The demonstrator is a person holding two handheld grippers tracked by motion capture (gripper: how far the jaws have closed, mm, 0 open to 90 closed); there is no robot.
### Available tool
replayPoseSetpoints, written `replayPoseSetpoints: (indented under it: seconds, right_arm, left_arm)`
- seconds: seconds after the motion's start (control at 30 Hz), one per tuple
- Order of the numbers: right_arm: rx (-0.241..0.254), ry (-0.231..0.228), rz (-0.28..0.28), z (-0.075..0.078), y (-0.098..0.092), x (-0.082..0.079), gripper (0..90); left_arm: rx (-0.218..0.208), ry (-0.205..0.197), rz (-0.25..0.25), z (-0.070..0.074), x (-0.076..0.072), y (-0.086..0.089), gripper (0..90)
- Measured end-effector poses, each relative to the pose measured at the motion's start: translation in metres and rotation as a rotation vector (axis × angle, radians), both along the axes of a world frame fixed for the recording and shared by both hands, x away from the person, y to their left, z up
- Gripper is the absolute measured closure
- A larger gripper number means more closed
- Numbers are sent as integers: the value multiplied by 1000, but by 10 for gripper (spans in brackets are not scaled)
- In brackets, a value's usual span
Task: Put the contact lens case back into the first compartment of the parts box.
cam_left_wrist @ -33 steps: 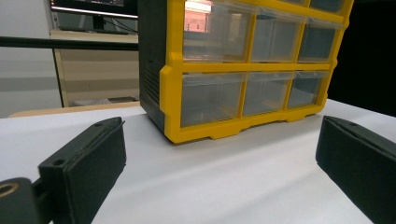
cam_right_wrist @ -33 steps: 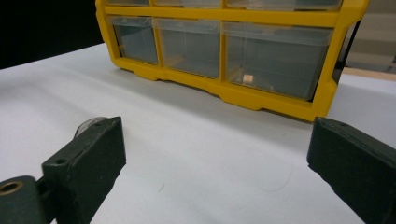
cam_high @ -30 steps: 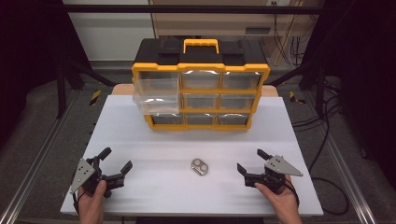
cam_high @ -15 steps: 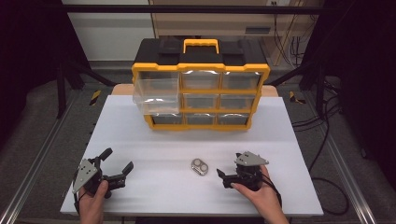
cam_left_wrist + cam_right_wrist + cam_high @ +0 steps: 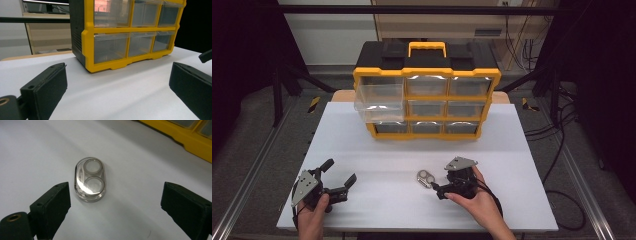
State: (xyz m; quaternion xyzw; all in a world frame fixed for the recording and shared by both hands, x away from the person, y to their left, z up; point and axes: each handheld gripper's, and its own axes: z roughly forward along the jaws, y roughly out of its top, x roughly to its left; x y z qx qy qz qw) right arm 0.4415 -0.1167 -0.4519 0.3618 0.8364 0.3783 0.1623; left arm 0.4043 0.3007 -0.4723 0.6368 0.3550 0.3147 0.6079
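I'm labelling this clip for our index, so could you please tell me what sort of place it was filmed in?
Probably a lab or workshop recording bench: a white table inside a dark metal frame, a yellow parts organizer with clear drawers, and cables trailing across the floor.

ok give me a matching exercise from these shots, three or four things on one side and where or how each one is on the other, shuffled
Things:
1. left claw
2. right claw
3. clear two-ring piece
4. top-left drawer

States:
A. pulled out of the yellow organizer
B. open, right beside the clear piece
C. lying flat on the white table
D. open over bare table, near the left corner

Pairs: 1-D, 2-B, 3-C, 4-A
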Motion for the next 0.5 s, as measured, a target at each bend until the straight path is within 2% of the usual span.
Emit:
replayPoseSetpoints:
  seconds: [0.27, 0.4, 0.5]
  right_arm:
    - [-59, 43, 51, -4, 19, 4, 75]
    - [-76, 50, 65, -4, 27, 6, 71]
    - [-99, 38, 65, -6, 32, 7, 59]
  left_arm:
    - [4, 0, -3, 0, 0, -1, 12]
    - [1, 3, -3, 0, 0, -1, 10]
    - [2, 4, -6, 0, 0, -1, 10]
